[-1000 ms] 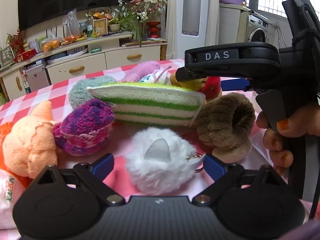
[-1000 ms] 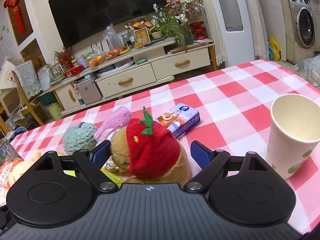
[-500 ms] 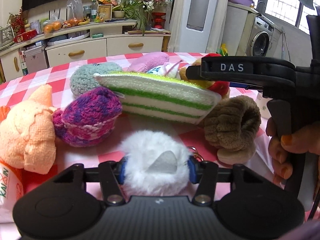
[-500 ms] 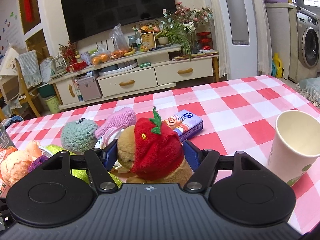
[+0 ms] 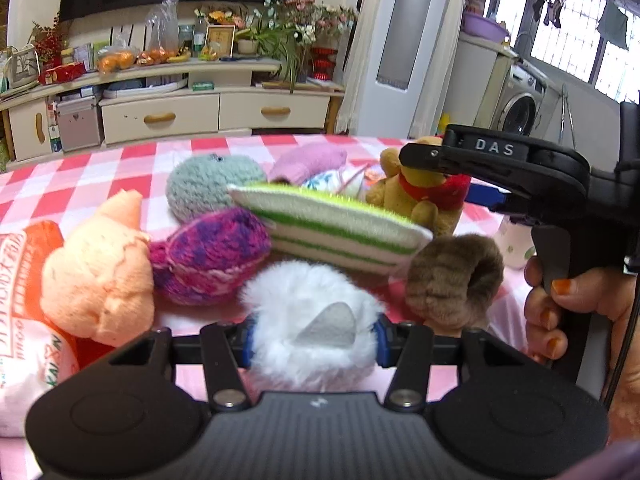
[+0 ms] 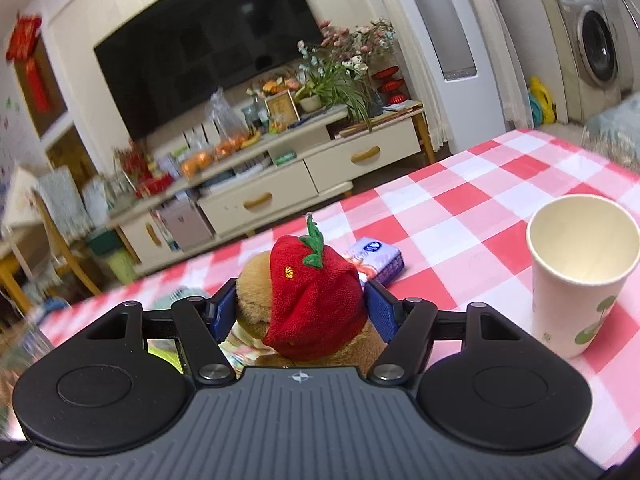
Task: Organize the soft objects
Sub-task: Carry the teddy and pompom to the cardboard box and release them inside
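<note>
**Both grippers hold a soft toy**

The left gripper [image 5: 314, 340] has its jaws pinching the white fluffy ball [image 5: 312, 312] at the near edge of the counter [image 5: 100, 176], in front of the green striped sponge [image 5: 332, 224]. The right gripper [image 6: 298, 308] has its jaws closing on the bear with the red strawberry hood [image 6: 312, 300], and both blue pads touch it. A paper cup [image 6: 580, 272] stands to the right of it.

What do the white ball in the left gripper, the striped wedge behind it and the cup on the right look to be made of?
White ball: long fluffy faux fur, hairs fraying at its outline. Striped wedge: plush fabric, likely foam-filled; fuzzy green-and-white bands. Cup: paper by the look, matte cream wall with a thin rolled rim and green print.
</note>
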### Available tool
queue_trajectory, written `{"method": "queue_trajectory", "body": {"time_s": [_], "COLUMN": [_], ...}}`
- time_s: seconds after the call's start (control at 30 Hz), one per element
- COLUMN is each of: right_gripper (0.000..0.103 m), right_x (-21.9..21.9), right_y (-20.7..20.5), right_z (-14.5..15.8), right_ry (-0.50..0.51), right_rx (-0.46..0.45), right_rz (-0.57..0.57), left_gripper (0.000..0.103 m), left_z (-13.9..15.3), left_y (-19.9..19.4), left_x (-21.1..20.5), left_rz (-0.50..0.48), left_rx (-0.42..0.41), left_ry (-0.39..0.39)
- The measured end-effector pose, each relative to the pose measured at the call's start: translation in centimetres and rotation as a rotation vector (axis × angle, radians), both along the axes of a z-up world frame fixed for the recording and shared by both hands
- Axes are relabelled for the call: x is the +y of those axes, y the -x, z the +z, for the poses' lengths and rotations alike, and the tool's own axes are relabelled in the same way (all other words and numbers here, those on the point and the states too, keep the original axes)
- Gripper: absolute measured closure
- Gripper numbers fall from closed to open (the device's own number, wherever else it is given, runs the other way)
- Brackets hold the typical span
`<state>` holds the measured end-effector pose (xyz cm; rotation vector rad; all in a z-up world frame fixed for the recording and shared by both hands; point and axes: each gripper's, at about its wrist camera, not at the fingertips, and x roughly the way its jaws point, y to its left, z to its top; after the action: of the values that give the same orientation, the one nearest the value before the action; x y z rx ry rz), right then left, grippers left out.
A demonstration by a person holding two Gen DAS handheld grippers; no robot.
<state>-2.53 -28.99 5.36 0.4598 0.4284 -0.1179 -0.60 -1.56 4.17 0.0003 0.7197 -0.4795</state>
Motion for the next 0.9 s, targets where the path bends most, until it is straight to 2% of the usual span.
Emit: {"method": "queue_trajectory", "body": {"time_s": [0.23,0.5,0.9], "right_gripper": [0.020,0.020,0.020], "right_x": [-0.2,1.3,5.3], "right_y": [1.4,2.9,1.2], "right_z": [1.3,3.1,3.6], "right_ry": [-0.085,-0.101,-0.098], "right_rx": [-0.057,-0.106,-0.102], "right_rz": [-0.012,-0.005,0.103], "left_gripper": [0.053,0.053,0.053], "left_z": [1.4,3.0,5.2], "left_y": [0.5,1.0,1.7], "left_x": [1.7,4.0,8.3], "left_rz": [0.010,0.035,0.121], "left_rx": [-0.041,-0.087,-0.151], "left_ry": [0.035,0.083,0.135]}}
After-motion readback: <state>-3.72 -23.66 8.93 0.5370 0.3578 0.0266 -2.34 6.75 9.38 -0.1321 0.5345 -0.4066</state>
